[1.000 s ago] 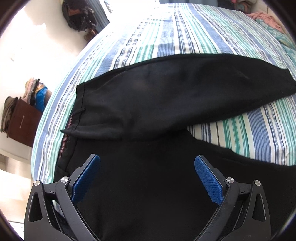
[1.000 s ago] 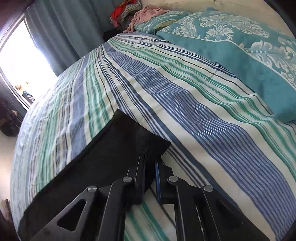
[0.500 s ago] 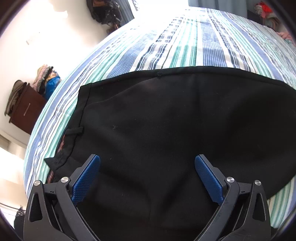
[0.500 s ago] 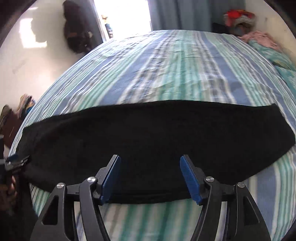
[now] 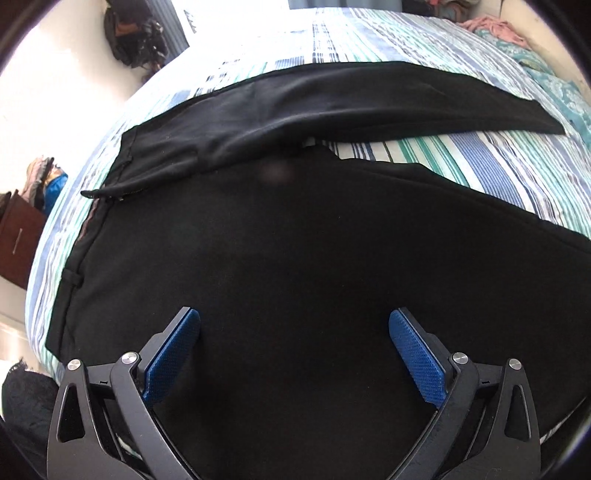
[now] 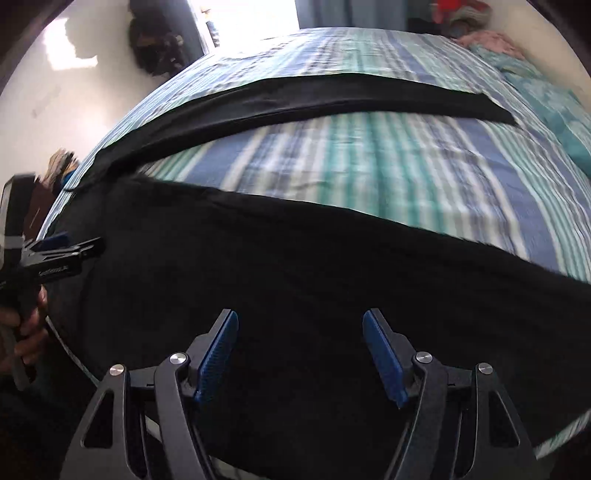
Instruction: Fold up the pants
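Observation:
Black pants point(image 5: 295, 240) lie spread on a striped bed point(image 5: 461, 155), waistband at the left, the two legs apart and pointing right. The far leg point(image 5: 351, 99) lies across the bed; the near leg point(image 6: 295, 277) fills the foreground. My left gripper point(image 5: 294, 332) is open and empty, hovering over the seat of the pants near the waistband. My right gripper point(image 6: 299, 332) is open and empty over the near leg. The left gripper also shows at the left edge of the right wrist view point(image 6: 55, 254).
Teal patterned pillows point(image 6: 546, 99) and pink clothes point(image 5: 495, 27) lie at the bed's far right. A dark bag point(image 5: 136, 37) hangs by the wall at the back left. A brown cabinet point(image 5: 18, 240) with piled clothes stands left of the bed.
My right gripper let go of the leg cuff, opened and moved back over the near leg. The left gripper stayed open and pulled back a little; the legs now lie apart.

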